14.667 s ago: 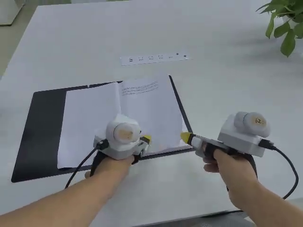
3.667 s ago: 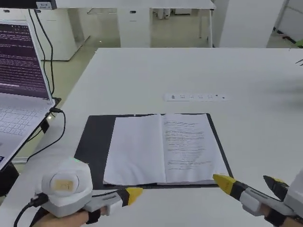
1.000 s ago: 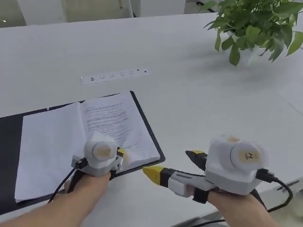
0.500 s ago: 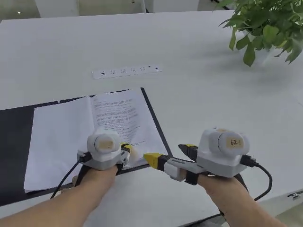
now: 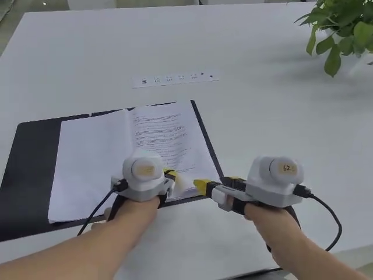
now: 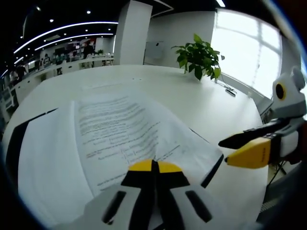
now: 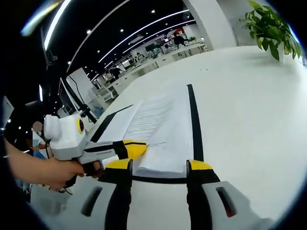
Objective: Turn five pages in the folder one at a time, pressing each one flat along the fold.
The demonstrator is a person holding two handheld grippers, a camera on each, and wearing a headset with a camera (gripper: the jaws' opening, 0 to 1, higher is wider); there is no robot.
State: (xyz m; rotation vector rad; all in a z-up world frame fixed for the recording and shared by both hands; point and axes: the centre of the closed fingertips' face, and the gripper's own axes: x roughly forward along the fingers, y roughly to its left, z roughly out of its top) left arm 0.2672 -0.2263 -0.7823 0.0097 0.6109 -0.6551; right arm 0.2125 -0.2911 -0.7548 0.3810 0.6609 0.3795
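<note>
A black folder (image 5: 26,175) lies open on the white table, a blank page (image 5: 87,163) on its left and a printed page (image 5: 169,140) on its right. My left gripper (image 5: 170,174) is shut, its yellow tips (image 6: 153,165) resting low on the printed page (image 6: 115,129); whether paper is pinched between them is unclear. My right gripper (image 5: 217,184) is open just off the folder's near right corner, jaws pointing left at the left gripper. In the right gripper view its jaws (image 7: 158,165) straddle the page stack's (image 7: 163,129) near edge, with the left gripper (image 7: 136,147) beside them.
A white power strip (image 5: 175,77) lies beyond the folder. A potted plant (image 5: 344,29) stands at the far right. Cables trail from both grippers toward the table's (image 5: 262,105) near edge. The right gripper (image 6: 235,148) enters the left gripper view from the right.
The right gripper has moved left, up to the folder's near right corner. The left gripper stays shut on the lower part of the printed page. The head camera has shifted.
</note>
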